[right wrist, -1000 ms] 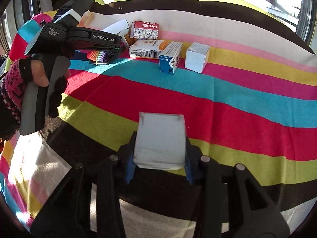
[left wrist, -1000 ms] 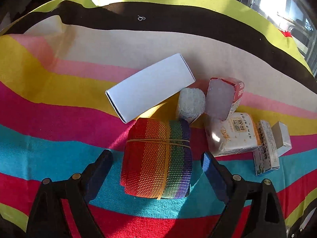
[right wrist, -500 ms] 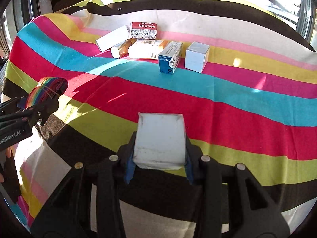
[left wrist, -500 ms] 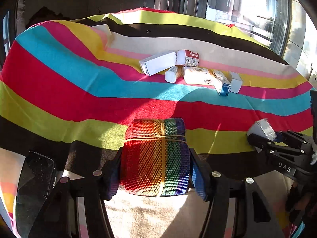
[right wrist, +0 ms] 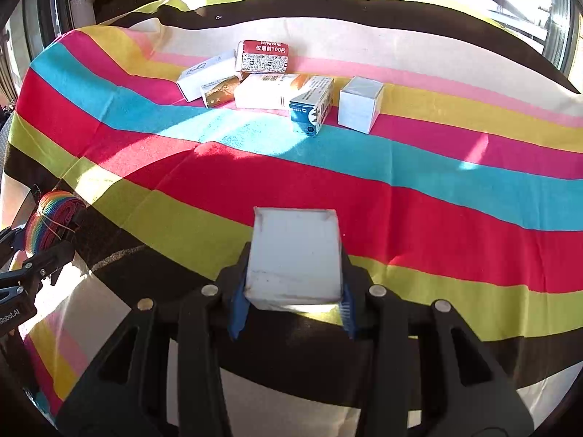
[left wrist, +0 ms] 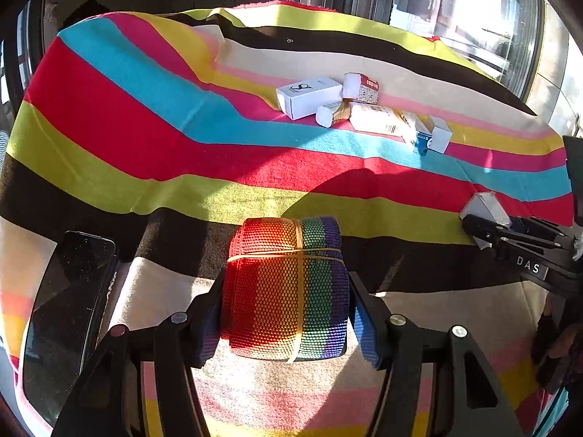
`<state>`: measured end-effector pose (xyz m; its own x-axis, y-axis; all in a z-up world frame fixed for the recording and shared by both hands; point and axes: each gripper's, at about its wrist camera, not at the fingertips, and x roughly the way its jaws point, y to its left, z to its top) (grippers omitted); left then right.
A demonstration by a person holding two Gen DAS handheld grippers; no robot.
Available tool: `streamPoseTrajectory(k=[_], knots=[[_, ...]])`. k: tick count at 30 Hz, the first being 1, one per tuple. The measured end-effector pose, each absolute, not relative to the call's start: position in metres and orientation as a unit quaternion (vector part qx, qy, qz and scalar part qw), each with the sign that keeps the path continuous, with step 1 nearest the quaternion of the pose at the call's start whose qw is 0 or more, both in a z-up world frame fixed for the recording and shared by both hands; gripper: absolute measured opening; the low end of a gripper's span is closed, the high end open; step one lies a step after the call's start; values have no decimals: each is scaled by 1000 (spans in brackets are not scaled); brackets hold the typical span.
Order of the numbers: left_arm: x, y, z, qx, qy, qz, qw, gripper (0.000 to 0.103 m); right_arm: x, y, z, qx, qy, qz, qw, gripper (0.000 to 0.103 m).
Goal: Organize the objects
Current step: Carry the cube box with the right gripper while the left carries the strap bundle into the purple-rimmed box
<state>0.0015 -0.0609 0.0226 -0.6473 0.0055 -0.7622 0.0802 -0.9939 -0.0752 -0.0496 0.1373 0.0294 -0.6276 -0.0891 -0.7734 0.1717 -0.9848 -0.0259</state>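
Counting six boxes (right wrist: 277,91) grouped; two grippers loaded.

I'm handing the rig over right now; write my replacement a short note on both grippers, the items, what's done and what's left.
Left gripper: shut on the rainbow strap roll, near the cloth's front edge.
Right gripper: shut on a small white box.
Far side of the striped cloth: five boxes and a small packet grouped together, among them a red-labelled box, a blue-and-white box and a white cube box.
A black phone lies at the front left.
Done: both items picked up. Left: setting both down.
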Motion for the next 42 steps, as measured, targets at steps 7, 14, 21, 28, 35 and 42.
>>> streamPoseTrajectory(k=[7, 14, 21, 28, 35, 42], knots=[[1, -61, 23, 422, 52, -905, 21, 61, -28, 138, 36, 438, 16, -896, 71, 44], [0, -54, 23, 427, 28, -903, 33, 61, 21, 116, 51, 429, 30, -899, 84, 44], [20, -49, 32, 411, 7, -911, 18, 61, 56, 113, 53, 435, 50, -893, 101, 44], [55, -28, 46, 399, 2, -916, -37, 61, 85, 131, 64, 428, 50, -897, 94, 44], [65, 5, 47, 400, -5, -913, -79, 61, 108, 150, 69, 426, 45, -900, 82, 44], [77, 25, 51, 400, -22, -911, -102, 61, 122, 165, 74, 422, 42, -903, 70, 44]])
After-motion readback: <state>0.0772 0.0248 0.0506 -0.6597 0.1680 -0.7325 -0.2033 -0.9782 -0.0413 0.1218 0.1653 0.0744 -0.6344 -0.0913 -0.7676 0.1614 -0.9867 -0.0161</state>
